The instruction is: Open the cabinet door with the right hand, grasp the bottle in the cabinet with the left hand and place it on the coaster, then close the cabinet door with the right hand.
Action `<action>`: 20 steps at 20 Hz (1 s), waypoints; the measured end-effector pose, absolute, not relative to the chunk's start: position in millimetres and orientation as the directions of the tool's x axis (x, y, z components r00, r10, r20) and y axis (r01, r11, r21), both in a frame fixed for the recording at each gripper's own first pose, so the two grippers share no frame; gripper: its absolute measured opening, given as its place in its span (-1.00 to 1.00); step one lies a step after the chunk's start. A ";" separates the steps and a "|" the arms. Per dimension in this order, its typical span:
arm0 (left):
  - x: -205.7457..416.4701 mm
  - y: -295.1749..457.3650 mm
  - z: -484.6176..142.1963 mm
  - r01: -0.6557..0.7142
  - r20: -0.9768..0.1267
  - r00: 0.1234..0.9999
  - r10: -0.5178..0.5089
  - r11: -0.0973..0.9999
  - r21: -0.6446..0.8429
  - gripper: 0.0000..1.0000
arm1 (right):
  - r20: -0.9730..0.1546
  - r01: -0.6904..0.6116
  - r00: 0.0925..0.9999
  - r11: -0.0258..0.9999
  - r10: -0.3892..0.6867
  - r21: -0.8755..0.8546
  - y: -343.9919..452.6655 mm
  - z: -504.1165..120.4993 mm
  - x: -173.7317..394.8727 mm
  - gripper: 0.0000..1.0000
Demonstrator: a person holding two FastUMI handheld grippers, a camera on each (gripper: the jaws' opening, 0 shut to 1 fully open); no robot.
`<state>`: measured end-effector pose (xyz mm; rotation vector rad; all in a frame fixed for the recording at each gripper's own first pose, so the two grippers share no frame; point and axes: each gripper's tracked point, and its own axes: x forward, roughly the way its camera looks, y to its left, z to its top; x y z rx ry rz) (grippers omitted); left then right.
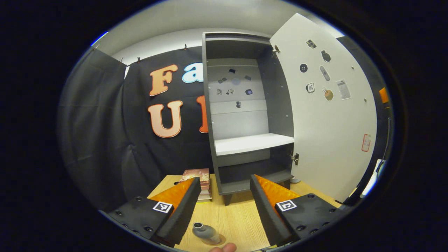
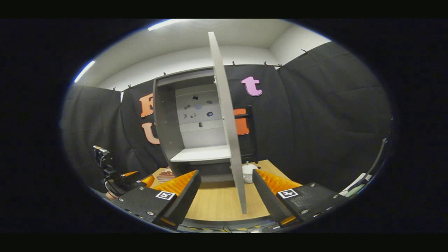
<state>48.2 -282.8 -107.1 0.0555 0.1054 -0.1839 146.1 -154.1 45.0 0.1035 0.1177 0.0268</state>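
The grey cabinet point(image 1: 245, 105) stands open, its white door point(image 1: 329, 115) swung out to the right and its white shelf point(image 1: 252, 143) bare. A small grey bottle point(image 1: 205, 232) with a metal cap stands upright on the wooden table point(image 1: 231, 213), on what looks like a thin round coaster point(image 1: 220, 242). My left gripper point(image 1: 225, 179) is open above and beyond the bottle, not touching it. In the right gripper view the door point(image 2: 227, 122) is edge-on, its lower edge between the fingers of my open right gripper point(image 2: 225, 172), neither finger pressing on it. The left gripper point(image 2: 139, 177) shows low at the left.
A stack of books point(image 1: 197, 176) lies on the table left of the cabinet's foot. A white rounded object point(image 2: 247, 172) sits on the table behind the door. A fingertip point(image 1: 222, 248) shows at the bottom edge. Black cloth walls enclose the table.
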 end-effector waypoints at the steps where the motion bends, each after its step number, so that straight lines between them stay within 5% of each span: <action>1: 47.9 -282.4 -106.6 0.188 -0.109 0.977 -0.184 0.981 0.036 0.84 | -0.119 -0.011 0.993 0.995 0.023 0.096 -164.7 44.6 149.4 0.82; 20: 52.5 -218.8 -133.4 0.103 -0.204 0.974 -0.095 0.994 0.032 0.87 | -0.088 0.020 0.996 0.992 -0.009 0.122 -213.2 47.4 192.5 0.84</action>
